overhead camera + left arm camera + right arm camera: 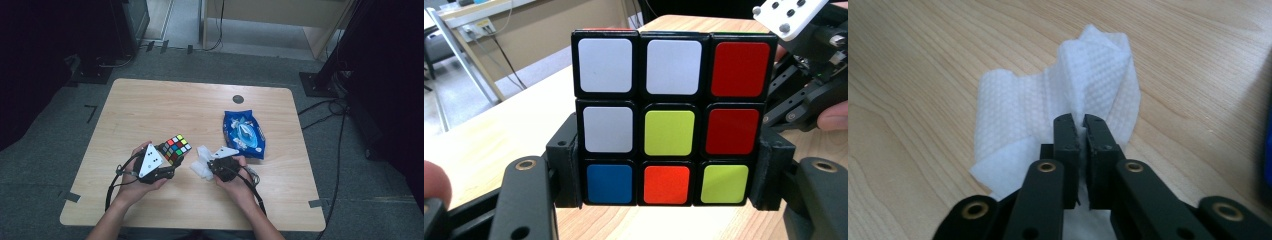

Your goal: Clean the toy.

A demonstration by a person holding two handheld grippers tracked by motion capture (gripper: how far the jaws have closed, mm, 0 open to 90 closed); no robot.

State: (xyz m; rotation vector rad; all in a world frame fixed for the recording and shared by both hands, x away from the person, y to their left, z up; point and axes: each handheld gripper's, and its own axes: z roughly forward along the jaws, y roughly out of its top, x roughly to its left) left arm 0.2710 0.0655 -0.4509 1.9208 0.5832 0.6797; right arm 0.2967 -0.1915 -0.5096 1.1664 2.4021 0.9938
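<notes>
My left gripper (167, 159) is shut on a colour-tiled puzzle cube (175, 148), held just above the wooden table (150, 105). In the left gripper view the cube (671, 120) sits squarely between the two black pads (566, 170), showing white, yellow, red, blue and orange tiles. My right gripper (209, 164) is down at the table, shut on a white wet wipe (202, 162). In the right gripper view the wipe (1073, 100) lies crumpled on the wood, a fold of it pinched between the nearly touching fingertips (1068, 135) of that gripper (1083, 131).
A blue pack of wipes (244, 132) lies right of centre, just beyond the right hand. A round grey cable hole (238, 99) is set in the table near the far edge. Cables and dark stands line the floor around the table.
</notes>
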